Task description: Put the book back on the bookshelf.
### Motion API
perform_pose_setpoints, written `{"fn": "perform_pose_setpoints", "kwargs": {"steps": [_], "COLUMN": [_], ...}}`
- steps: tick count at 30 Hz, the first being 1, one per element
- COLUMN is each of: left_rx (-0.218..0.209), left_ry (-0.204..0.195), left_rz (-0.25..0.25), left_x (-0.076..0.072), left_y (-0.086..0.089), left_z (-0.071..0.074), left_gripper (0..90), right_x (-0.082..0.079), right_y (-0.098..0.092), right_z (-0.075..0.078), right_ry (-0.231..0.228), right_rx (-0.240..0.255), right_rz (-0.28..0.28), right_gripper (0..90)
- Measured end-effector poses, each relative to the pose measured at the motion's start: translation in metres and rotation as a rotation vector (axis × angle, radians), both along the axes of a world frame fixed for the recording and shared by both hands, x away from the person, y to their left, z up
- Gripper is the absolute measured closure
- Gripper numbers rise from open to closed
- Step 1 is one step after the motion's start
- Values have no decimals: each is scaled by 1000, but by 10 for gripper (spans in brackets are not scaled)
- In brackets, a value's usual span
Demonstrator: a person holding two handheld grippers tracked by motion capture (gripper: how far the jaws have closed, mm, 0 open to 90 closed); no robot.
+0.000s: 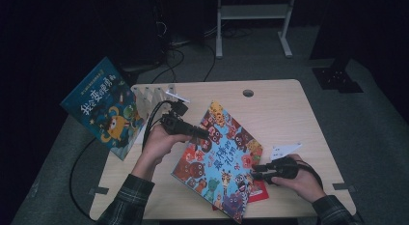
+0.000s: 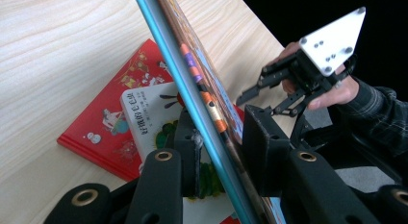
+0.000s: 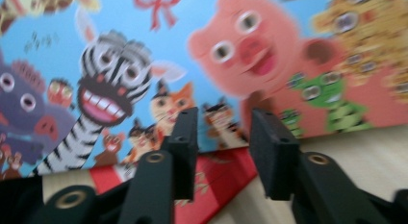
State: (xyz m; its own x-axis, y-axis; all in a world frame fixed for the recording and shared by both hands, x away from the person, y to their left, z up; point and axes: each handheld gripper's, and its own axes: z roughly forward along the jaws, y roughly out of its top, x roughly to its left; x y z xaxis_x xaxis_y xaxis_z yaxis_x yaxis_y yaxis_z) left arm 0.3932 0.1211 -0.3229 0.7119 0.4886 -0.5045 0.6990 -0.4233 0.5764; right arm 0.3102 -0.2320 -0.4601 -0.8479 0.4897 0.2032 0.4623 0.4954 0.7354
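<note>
A picture book with cartoon animals on its cover (image 1: 226,152) is tilted up off the table. My left gripper (image 1: 205,134) is shut on its upper left edge. In the left gripper view the book's thin blue edge (image 2: 192,75) runs between the jaws of the left gripper (image 2: 219,137). Under it lie a red book (image 2: 106,123) and a white-covered book (image 2: 149,113). My right gripper (image 1: 255,171) stands open at the book's right edge, its jaws apart in front of the cover (image 3: 144,56) with nothing pinched; a red book (image 3: 216,185) lies below.
A blue picture book (image 1: 103,109) leans at the table's left corner beside a white slotted rack (image 1: 149,94). The wooden table (image 1: 289,119) has a round hole (image 1: 248,93) near its far edge. A metal stand's legs (image 1: 253,12) are on the floor beyond.
</note>
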Motion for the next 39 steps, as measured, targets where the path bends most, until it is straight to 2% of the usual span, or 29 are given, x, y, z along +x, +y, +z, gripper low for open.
{"fn": "perform_pose_setpoints", "kwargs": {"steps": [1,2,3,5,6,7,8,9,10,12,13,14,15,16,19,25,28,39], "left_rx": [0,10,15,20,32,32,39,39,45,53,53,66,66,74,77,74,67,52], "left_ry": [0,-4,-4,-8,-14,-14,-16,-16,-22,-25,-25,-30,-30,-29,-35,-36,-32,-35], "left_rz": [0,-9,-10,-13,-17,-17,-21,-21,-29,-37,-37,-47,-47,-50,-63,-86,-110,-186], "left_x": [0,1,1,1,1,1,1,1,2,2,2,2,2,2,2,1,0,-10], "left_y": [0,-3,-4,-5,-8,-8,-10,-10,-12,-15,-15,-18,-18,-22,-26,-33,-38,-51], "left_z": [0,4,6,8,12,12,16,16,20,24,24,27,27,29,32,37,41,60], "left_gripper": [688,690,692,696,697,699,701,704,708,713,714,715,715,716,721,739,751,802], "right_x": [0,6,10,21,27,27,40,40,52,61,61,69,69,74,80,84,85,85], "right_y": [0,-9,-16,-30,-37,-37,-50,-50,-60,-64,-64,-67,-67,-68,-69,-70,-71,-71], "right_z": [0,3,4,6,6,6,2,2,-5,-11,-11,-16,-16,-20,-24,-25,-25,-26], "right_ry": [0,-14,-34,-91,-101,-101,-135,-135,-129,-133,-133,-134,-134,-151,-156,-155,-130,-130], "right_rx": [0,53,69,53,47,47,15,15,-7,-74,-74,-103,-103,-132,-144,-147,-141,-142], "right_rz": [0,-53,-100,-213,-279,-279,-389,-389,-464,-491,-491,-528,-528,-548,-576,-590,-603,-606], "right_gripper": [589,518,496,443,435,435,409,409,404,387,387,384,384,369,364,327,269,265]}}
